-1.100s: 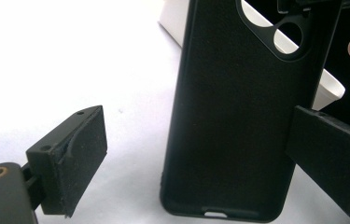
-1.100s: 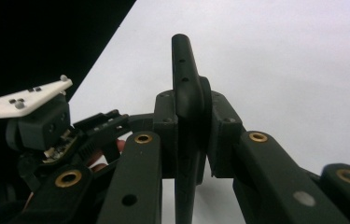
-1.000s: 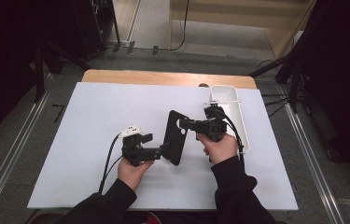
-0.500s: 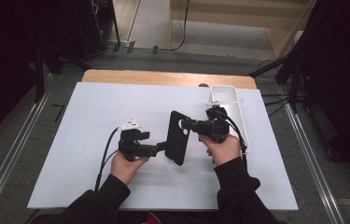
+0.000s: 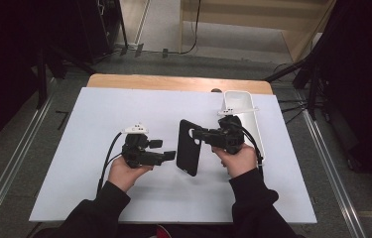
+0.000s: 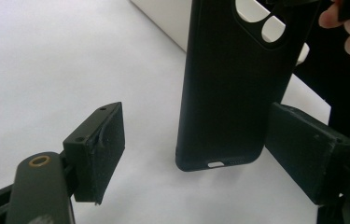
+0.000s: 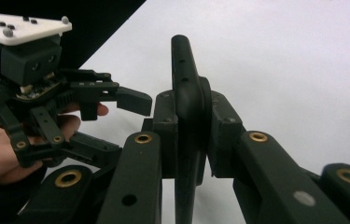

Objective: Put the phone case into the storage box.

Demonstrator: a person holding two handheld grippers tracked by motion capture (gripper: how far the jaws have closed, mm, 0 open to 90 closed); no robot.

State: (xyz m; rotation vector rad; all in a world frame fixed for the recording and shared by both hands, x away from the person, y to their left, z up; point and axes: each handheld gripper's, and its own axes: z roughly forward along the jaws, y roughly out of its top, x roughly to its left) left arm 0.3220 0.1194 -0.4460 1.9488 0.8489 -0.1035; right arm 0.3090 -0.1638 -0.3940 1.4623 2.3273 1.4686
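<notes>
A black phone case hangs above the white table, held near its camera cut-out end by my right gripper, which is shut on it. In the right gripper view both pads clamp the case's thin edge at my right gripper. My left gripper points right at the case's lower end. In the left gripper view the case's bottom end stands between the two pads of my left gripper without touching them. Those jaws have just been closing and a gap remains on each side.
A white rectangular tray lies at the table's back right, just behind my right hand. The white tabletop stretches wide to the left and front. A wooden edge borders the far side. Metal rails run along both sides of the table.
My left gripper has risen a little beside the case and its jaws have narrowed around the case's lower end. The right gripper has kept its hold and place.
</notes>
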